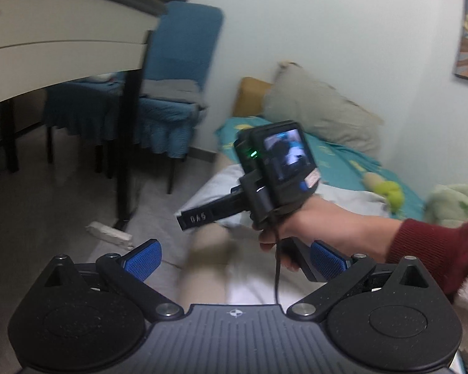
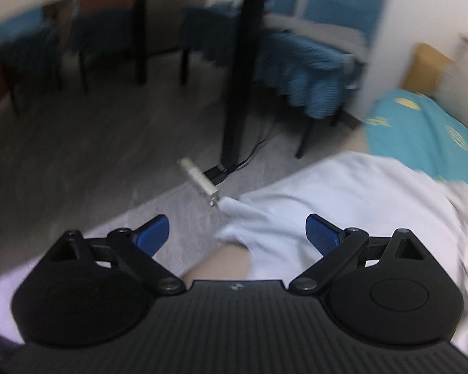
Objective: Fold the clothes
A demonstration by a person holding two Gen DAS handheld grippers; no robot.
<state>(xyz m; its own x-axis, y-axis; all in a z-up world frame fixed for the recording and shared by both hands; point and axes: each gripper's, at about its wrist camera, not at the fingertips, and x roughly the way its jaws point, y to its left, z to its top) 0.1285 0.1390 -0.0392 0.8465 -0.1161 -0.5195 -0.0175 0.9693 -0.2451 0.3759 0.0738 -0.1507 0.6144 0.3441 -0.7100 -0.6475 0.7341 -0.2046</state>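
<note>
A: Where's the white garment (image 2: 343, 193)?
B: Lower right of the right wrist view, spread by the teal bed sheet (image 2: 421, 124), blurred.
A: Grippers?
B: Left gripper (image 1: 234, 258) and right gripper (image 2: 237, 233) both gape wide, holding nothing.
A: Which step?
B: Can't tell; any grasp needs an edge.

The right gripper (image 1: 196, 218) carries faint letters on its black finger bar. They look like "DAS". Nothing else is legible.

Left gripper (image 1: 234, 257) jaws spread, nothing between them. Just ahead and right, the person's hand (image 1: 299, 227) holding the right gripper blocks the path. Black table leg (image 1: 131, 143) stands ahead-left. Right gripper (image 2: 237, 233) also spread wide, clear above the white garment (image 2: 343, 193); black table leg (image 2: 237, 93) stands ahead.
</note>
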